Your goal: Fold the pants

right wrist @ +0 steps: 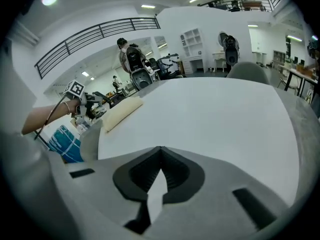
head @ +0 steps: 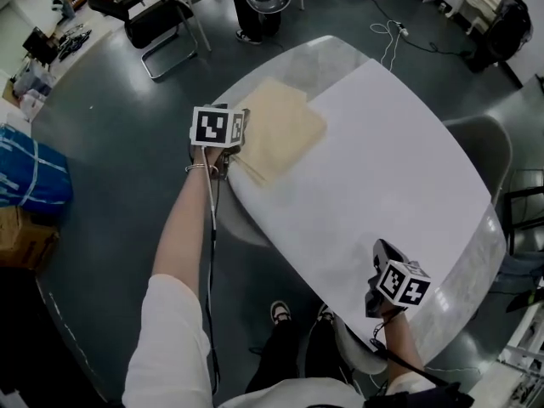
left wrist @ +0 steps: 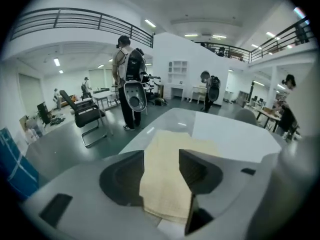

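Head view looks steeply down on a person's white sleeve (head: 170, 338) at a rounded table (head: 476, 253) with a white sheet (head: 382, 177) spread over most of it. Nearest, at the table's near edge, the right gripper (head: 384, 272) is held over the sheet. The right gripper view shows its jaws pressed together at the tips with nothing between them.

Further out, at the table's left edge, the left gripper (head: 231, 143) sits at the end of an outstretched arm, just at the near corner of the pants (head: 279, 127). The left gripper view shows its jaws spread wide. The cream fabric lies in the gap below them, and neither pad presses on it.

The pants lie as a flat, folded cream stack at the table's far left end, overlapping the sheet's edge.

Beyond the table are a black chair (head: 161, 24) on the grey floor, a blue bag (head: 30, 177) off to the left, and a standing person with a backpack (left wrist: 127, 79).
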